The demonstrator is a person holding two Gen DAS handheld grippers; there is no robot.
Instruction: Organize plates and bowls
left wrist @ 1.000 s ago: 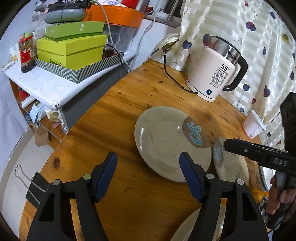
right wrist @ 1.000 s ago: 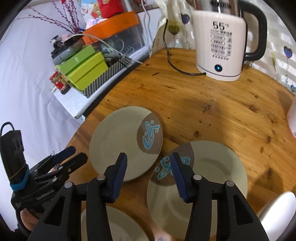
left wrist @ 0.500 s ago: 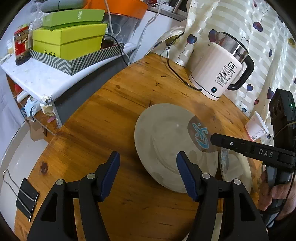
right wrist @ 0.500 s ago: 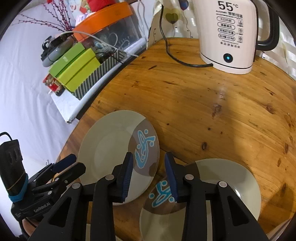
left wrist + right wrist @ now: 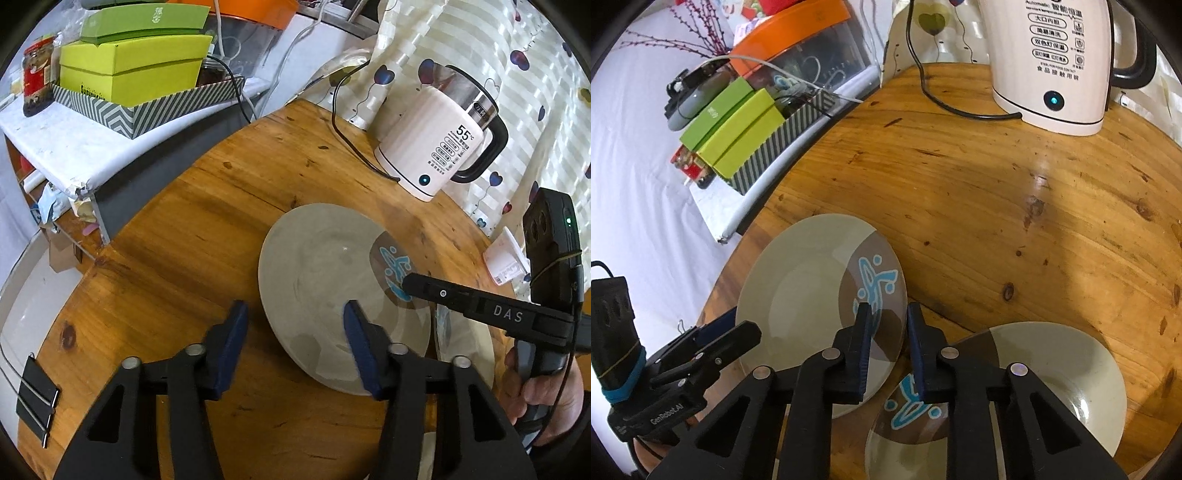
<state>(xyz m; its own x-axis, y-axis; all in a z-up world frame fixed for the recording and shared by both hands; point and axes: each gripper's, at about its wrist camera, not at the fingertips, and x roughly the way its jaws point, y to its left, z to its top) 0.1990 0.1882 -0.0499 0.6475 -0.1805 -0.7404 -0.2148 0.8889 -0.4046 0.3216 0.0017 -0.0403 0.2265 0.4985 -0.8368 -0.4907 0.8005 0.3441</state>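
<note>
From the left wrist camera, the left gripper hangs over the round wooden table with its two blue-padded fingers spread wide and nothing between them. The right finger sits over the near side of a grey-green plate; the left finger is over bare wood. The plate's brown patch with the blue motif lies beyond the right finger, and the black tip of the right gripper reaches onto that patch from the right. A second plate peeks out behind that gripper's body. Farther ahead stands a white kettle, and off the table to the left are green boxes.

From the right wrist camera, the right gripper has its fingers drawn close around the patterned edge of the plate, one finger over the top face and the other just outside the rim; whether the pads are actually pressing it I cannot tell. The second plate lies under and right of the right finger, its motif edge next to the first plate. The left gripper shows at the lower left, by the plate's far side. The kettle stands well ahead.
</note>
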